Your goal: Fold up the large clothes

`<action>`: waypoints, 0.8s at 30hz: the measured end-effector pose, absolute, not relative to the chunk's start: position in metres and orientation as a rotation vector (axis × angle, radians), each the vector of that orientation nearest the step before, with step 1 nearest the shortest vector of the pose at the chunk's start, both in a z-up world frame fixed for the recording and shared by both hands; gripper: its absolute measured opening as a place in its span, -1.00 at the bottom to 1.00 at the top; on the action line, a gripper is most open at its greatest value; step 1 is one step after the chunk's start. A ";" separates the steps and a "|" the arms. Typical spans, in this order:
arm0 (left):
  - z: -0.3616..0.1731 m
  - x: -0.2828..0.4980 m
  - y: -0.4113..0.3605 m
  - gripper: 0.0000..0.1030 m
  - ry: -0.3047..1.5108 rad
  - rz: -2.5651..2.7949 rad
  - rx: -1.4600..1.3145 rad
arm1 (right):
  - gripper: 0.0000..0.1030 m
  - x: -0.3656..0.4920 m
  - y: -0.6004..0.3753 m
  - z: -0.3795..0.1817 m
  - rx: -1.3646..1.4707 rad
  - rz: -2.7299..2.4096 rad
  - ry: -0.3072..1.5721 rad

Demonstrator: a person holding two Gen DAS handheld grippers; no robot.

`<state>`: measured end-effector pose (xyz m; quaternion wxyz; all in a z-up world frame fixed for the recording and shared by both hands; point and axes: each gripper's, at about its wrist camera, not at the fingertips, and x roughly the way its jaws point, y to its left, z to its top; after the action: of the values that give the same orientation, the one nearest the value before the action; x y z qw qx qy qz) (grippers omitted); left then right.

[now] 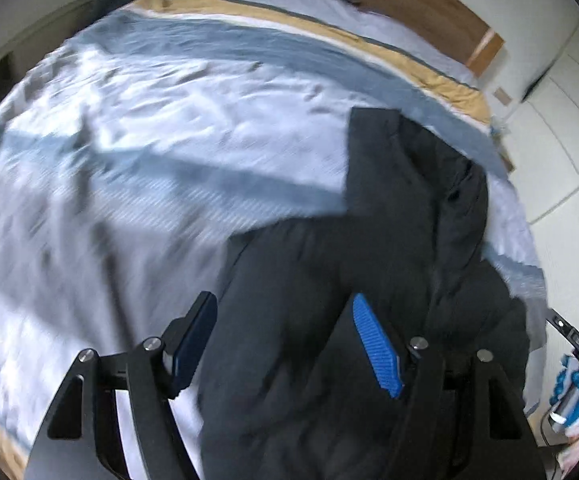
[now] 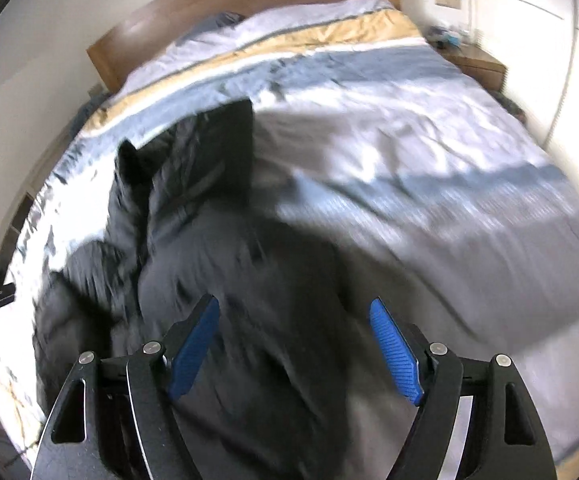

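A large black padded jacket lies crumpled on the bed's pale blue and white duvet, near the side edge. My left gripper hovers above the jacket's lower part, jaws open, with nothing pinched between the blue pads. In the right wrist view the same jacket spreads left of centre, one flat panel pointing toward the headboard. My right gripper hangs open over the jacket's near edge, its pads clear of the fabric. Both views are blurred by motion.
A wooden headboard closes the far end of the bed, and a yellow stripe crosses the duvet there. A wooden nightstand stands at the right. Pale tiled floor runs beside the bed. A gloved hand holds the other gripper.
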<state>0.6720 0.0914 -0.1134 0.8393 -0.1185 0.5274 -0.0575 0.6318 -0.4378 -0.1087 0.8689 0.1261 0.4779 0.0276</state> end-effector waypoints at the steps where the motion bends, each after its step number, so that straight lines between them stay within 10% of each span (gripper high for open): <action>1: -0.117 0.691 0.085 0.34 1.120 -0.131 -0.244 | 0.50 0.644 -0.433 -0.110 0.275 0.067 0.995; 24: -0.247 0.882 0.004 0.27 1.203 -0.289 -0.615 | 0.32 0.859 -0.375 -0.201 0.515 0.135 1.055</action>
<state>0.8825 0.0038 -0.2473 0.7706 -0.2837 0.5549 -0.1335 0.8587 -0.3752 -0.2011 0.8305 0.2429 0.4972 0.0637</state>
